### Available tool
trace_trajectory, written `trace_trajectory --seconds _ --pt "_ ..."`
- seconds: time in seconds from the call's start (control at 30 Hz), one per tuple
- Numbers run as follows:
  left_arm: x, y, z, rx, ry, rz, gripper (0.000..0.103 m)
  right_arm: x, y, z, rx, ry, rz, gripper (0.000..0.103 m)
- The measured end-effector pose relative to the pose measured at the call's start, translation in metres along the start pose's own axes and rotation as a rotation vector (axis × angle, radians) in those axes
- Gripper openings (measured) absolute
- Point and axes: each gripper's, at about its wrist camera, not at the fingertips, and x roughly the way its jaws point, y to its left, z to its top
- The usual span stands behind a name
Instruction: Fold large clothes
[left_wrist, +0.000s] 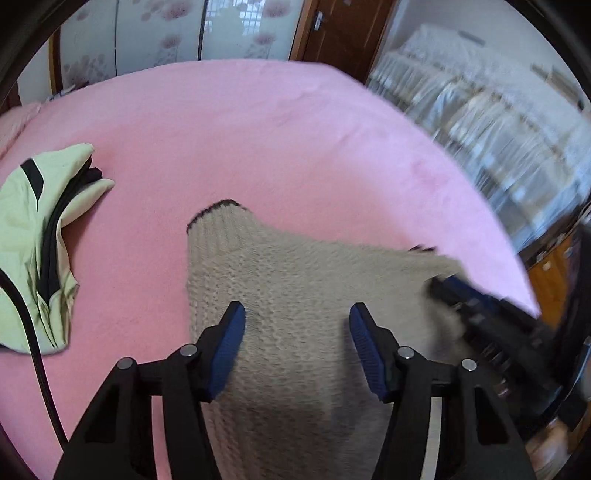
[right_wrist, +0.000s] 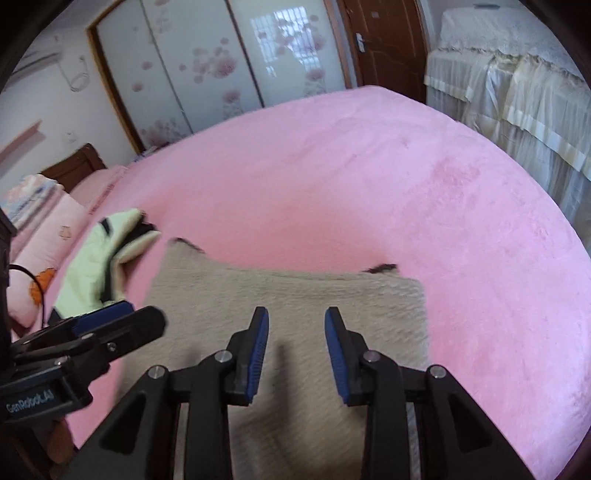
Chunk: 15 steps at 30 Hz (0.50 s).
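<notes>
We see the right hand-held gripper (right_wrist: 296, 319) poised over a beige knitted sweater (right_wrist: 288, 295) spread on the pink bed (right_wrist: 406, 192), its blue-padded jaws parted and holding nothing. The left hand-held gripper (right_wrist: 122, 321) enters at the left edge, blurred, at the sweater's left margin. A pale green garment (right_wrist: 96, 269) lies just beyond it, near pink pillows (right_wrist: 40, 240).

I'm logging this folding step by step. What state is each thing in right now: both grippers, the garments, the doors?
left gripper: open, empty, above the sweater
right gripper: open, empty, above the sweater
beige knit sweater: spread on the pink bed, sleeves folded in
pale green jacket: crumpled heap beside the sweater
wardrobe sliding doors: shut
wooden room door: shut
</notes>
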Motion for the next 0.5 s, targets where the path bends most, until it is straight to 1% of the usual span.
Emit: trace_trajectory --seconds 0.03,0.07,0.1,0.13,0.2,0.27,0.37,0.4,0.43,0.5 --pt "0.005 0.000 -0.001 0.020 0.006 0.012 0.049 0.006 -0.011 -0.001 0.014 0.010 -0.006 0.018" --pt "0.008 -0.001 -0.002 0.052 0.002 0.031 0.049 0.010 -0.022 -0.003 0.036 0.017 -0.006 0.001" --pt "0.010 -0.001 -0.004 0.080 -0.004 0.038 0.049 0.010 -0.031 -0.007 0.053 0.015 0.004 0.000" --pt "0.011 -0.001 -0.005 0.091 -0.008 0.034 0.049 0.010 -0.037 -0.009 0.068 0.012 0.031 0.000" --pt "0.012 0.002 -0.006 0.091 -0.018 0.022 0.049 0.009 -0.043 -0.012 0.096 0.006 0.067 0.000" --pt "0.012 0.005 -0.006 0.081 -0.024 0.010 0.049 0.008 -0.043 -0.013 0.108 0.002 0.077 0.000" --pt "0.004 0.008 -0.005 0.051 -0.019 -0.006 0.049 0.003 -0.036 -0.014 0.088 0.002 0.065 0.000" --pt "-0.002 0.010 -0.004 0.036 -0.013 -0.014 0.049 -0.002 -0.033 -0.013 0.081 0.006 0.074 0.000" --pt "-0.007 0.012 -0.006 0.025 -0.007 -0.022 0.049 -0.003 -0.035 -0.010 0.079 0.008 0.081 0.003" --pt "-0.022 0.014 -0.009 0.001 0.007 -0.047 0.049 -0.019 -0.032 -0.008 0.071 0.003 0.102 0.003"
